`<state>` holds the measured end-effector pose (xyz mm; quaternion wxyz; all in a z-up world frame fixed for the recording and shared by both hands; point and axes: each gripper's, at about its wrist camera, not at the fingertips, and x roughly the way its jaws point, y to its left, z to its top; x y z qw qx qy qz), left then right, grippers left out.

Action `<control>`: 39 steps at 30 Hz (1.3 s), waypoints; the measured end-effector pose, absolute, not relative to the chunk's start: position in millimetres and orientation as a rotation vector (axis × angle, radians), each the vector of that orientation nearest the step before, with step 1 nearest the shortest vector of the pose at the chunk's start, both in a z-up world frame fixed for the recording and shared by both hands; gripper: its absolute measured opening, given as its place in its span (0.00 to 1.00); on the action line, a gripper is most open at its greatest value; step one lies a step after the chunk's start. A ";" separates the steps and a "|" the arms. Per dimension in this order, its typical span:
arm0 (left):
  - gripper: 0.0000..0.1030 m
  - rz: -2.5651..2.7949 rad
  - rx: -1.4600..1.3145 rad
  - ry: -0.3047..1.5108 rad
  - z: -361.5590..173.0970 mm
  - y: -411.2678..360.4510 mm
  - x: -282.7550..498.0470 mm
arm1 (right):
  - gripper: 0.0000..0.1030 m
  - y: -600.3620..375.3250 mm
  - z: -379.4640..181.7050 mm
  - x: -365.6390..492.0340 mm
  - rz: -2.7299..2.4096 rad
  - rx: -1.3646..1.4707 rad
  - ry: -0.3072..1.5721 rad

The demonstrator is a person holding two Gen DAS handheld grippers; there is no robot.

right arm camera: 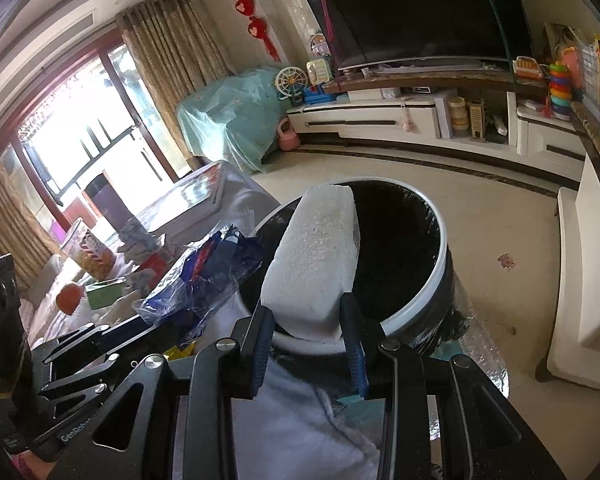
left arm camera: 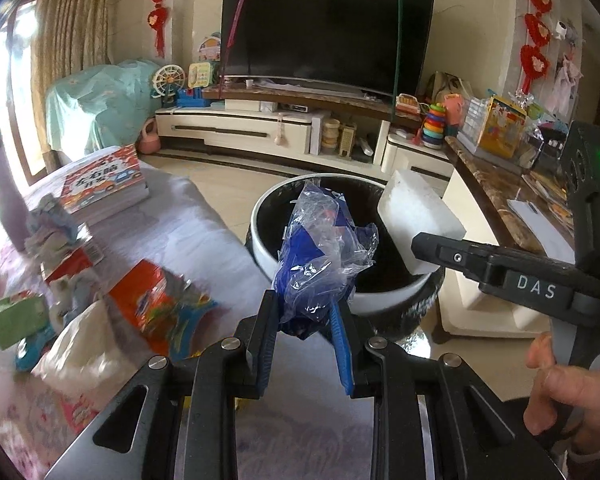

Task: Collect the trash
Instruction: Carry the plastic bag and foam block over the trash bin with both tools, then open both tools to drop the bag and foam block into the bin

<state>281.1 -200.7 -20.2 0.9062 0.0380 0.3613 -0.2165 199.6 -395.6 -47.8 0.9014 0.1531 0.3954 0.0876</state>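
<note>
Two grippers are working: your left gripper [left arm camera: 306, 330] is pinching a crumpled plastic wrapper [left arm camera: 324, 248], your right gripper [right arm camera: 308, 340] is clamping a white foam block [right arm camera: 314, 264], both hanging over the black-lined bin [right arm camera: 424, 292]. Wrappers and boxes are littering the cloth-covered table [left arm camera: 204, 240]; a television [left arm camera: 324, 32] is facing you.

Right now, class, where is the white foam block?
Clamped in the right gripper, the white foam block hangs over the bin's rim, right of the plastic wrapper.
</note>
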 end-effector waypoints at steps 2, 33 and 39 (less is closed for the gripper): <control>0.24 -0.450 0.075 0.755 -21.8 -206.0 290.3 | 0.32 -399.5 -49.8 204.9 0.178 0.320 0.827; 0.57 -0.407 0.071 0.774 -25.3 -238.0 326.5 | 0.68 -429.7 -54.2 236.0 0.133 0.362 0.852; 0.63 -0.405 0.042 0.754 -25.8 -221.1 296.8 | 0.87 -422.2 -44.5 215.0 0.142 0.389 0.810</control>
